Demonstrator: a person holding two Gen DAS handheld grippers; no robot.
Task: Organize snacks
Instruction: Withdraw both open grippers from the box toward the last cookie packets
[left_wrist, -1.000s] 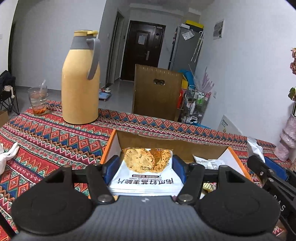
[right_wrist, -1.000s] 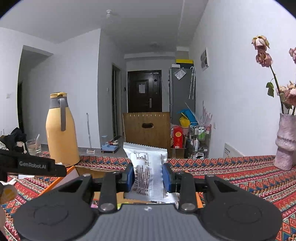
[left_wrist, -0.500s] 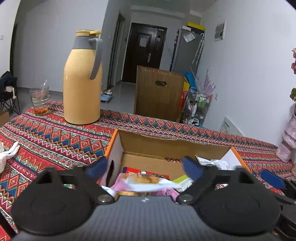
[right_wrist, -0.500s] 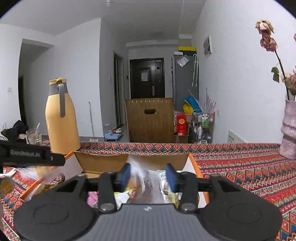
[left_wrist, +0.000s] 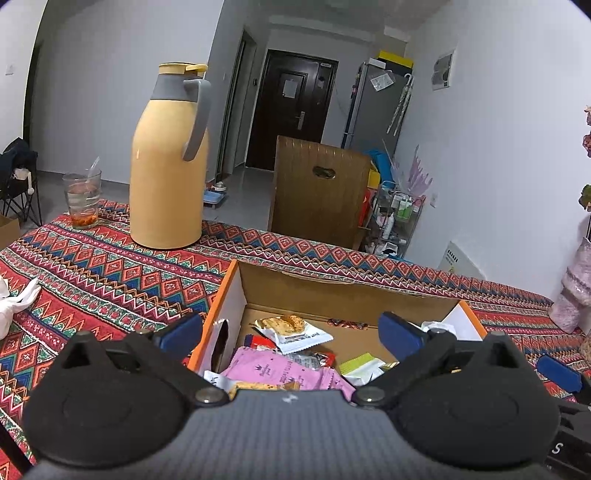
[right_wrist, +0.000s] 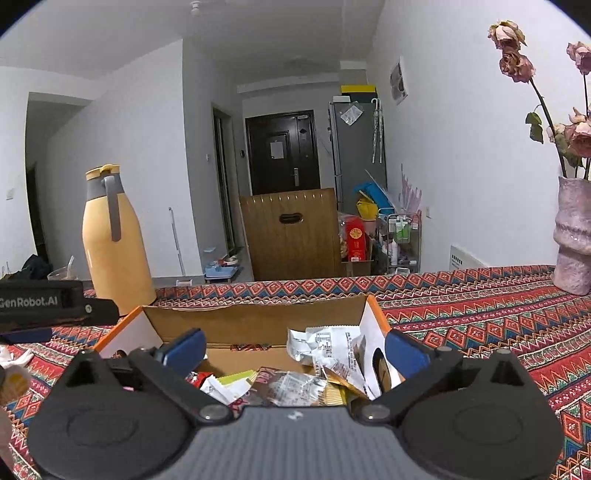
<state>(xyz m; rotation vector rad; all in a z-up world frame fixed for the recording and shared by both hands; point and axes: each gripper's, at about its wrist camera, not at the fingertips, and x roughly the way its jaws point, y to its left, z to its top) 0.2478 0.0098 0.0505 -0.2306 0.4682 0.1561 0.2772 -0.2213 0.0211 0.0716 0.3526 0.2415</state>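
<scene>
Snack packets (left_wrist: 295, 330) in the box (right_wrist: 258, 321) look light, crinkly, slippery; pinch edges. Both tools, left tool (left_wrist: 291, 332) and right tool (right_wrist: 295, 349), gape wide, the right just opened, empty.

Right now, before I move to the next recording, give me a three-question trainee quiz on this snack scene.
1. True or false: the left gripper holds a snack packet.
2. Where does the white cookie packet lie?
A. in the cardboard box
B. on the patterned tablecloth
C. beside the yellow thermos jug
3. Fill in: the right gripper hangs over the box with its jaws ____.

Key:
1. False; its jaws stand wide with nothing between the pads.
2. A
3. open, having just been opening; no packet between them.
</scene>
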